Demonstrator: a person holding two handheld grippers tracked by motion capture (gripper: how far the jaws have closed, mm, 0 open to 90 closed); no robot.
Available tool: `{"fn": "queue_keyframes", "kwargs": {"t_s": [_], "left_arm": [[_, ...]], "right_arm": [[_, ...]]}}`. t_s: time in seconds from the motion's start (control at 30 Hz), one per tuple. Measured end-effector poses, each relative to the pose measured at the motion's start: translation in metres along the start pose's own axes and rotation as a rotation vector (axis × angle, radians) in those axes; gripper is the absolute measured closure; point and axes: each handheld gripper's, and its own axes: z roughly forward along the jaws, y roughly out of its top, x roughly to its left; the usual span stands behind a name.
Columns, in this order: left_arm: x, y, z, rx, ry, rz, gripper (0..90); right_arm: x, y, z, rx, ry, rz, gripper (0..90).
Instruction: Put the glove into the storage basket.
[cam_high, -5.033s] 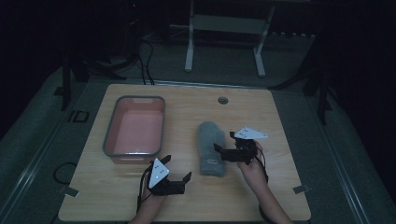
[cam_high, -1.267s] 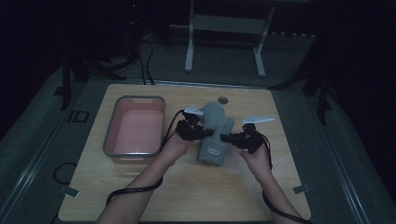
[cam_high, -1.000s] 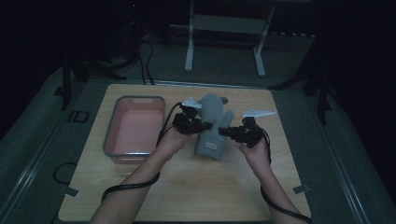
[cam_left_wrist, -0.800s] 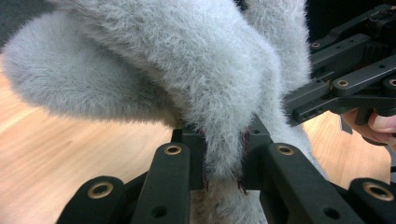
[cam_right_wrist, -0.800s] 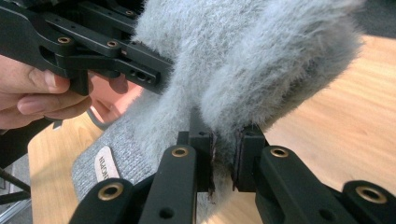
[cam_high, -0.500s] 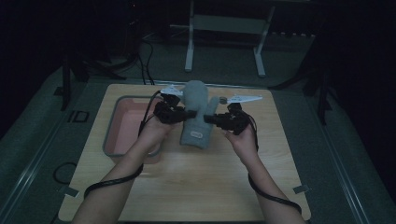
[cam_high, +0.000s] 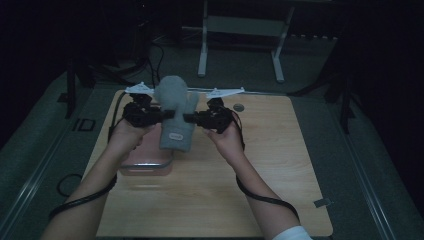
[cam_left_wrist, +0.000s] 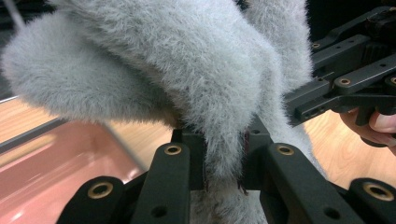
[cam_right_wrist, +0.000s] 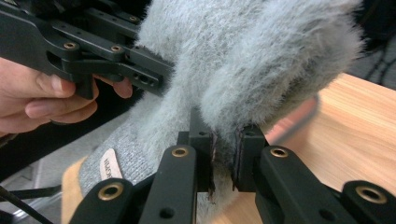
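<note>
High view: tray (cam_high: 145, 167) (mostly behind mitten (cam_high: 176, 120))

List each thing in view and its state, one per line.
Grey mitten: lifted off the table, hanging cuff down, gripped on both sides.
Left gripper: shut on the mitten's edge.
Right gripper: shut on the mitten's other edge.
Pink tray: flat on the table, nothing visible inside.

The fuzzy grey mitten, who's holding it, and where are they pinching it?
Both grippers hold the mitten up in the air. The left gripper pinches its left edge, the right gripper its right edge, near the thumb.
</note>
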Motion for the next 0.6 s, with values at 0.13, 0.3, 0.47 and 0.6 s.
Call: {"fn": "queue_keyframes", "kwargs": {"t_s": [0.13, 0.3, 0.47, 0.6], "left_arm": [[0.017, -0.010, -0.012, -0.005, 0.023, -0.032, 78.1], [0.037, -0.028, -0.014, 0.013, 0.052, -0.077, 78.1], [0.056, -0.044, -0.007, 0.025, 0.055, -0.119, 78.0], [0.071, -0.061, 0.005, 0.045, 0.052, -0.144, 78.0]], "right_arm": [[0.008, 0.008, 0.024, 0.022, 0.014, -0.014, 81.3], [0.007, 0.006, 0.053, 0.051, 0.033, 0.001, 81.3], [0.001, -0.001, 0.079, 0.089, 0.027, 0.016, 81.3], [-0.003, -0.010, 0.097, 0.126, -0.001, 0.025, 81.3]]}}
